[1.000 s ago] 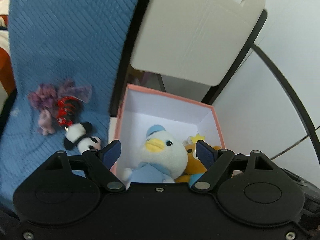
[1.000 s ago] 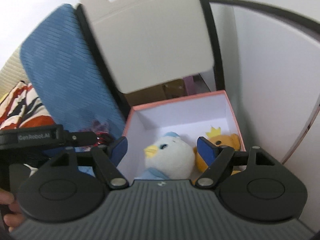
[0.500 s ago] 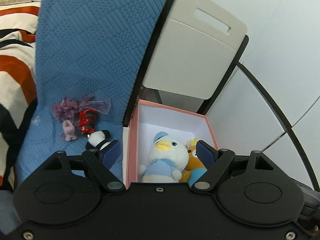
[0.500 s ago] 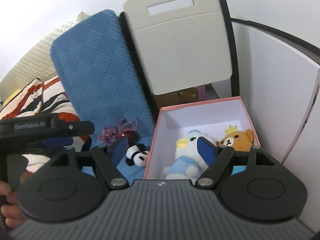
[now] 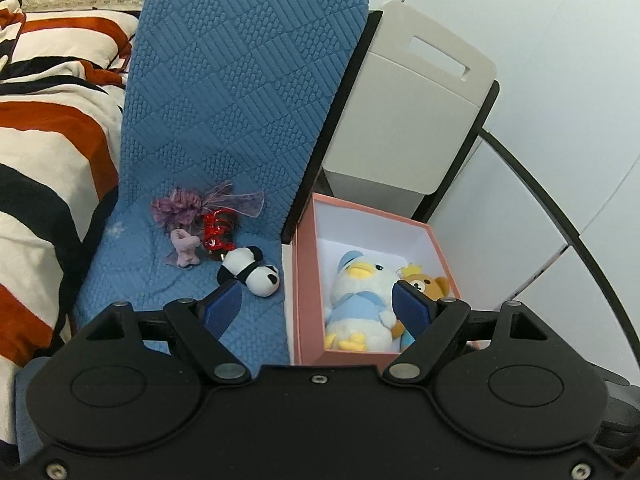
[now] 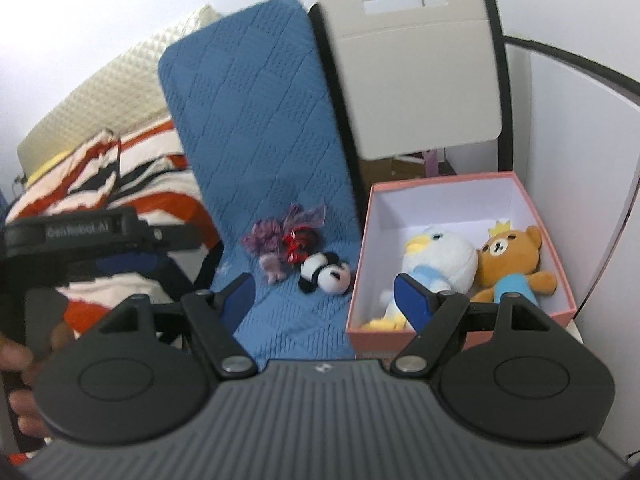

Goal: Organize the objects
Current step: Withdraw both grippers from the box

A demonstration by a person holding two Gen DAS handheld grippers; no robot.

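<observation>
- Both views sit farther back than a second ago; striped bedding (image 5: 48, 152) and the whole blue cushion (image 5: 240, 100) now show.
- Left gripper (image 5: 318, 306) and right gripper (image 6: 325, 295): fingers apart, empty.
- Pink box (image 5: 306, 280) with duck plush (image 5: 360, 292) and bear plush (image 6: 508, 260): lower right.
- Panda plush (image 5: 250, 270) lies on the cushion, beyond the left finger.
</observation>
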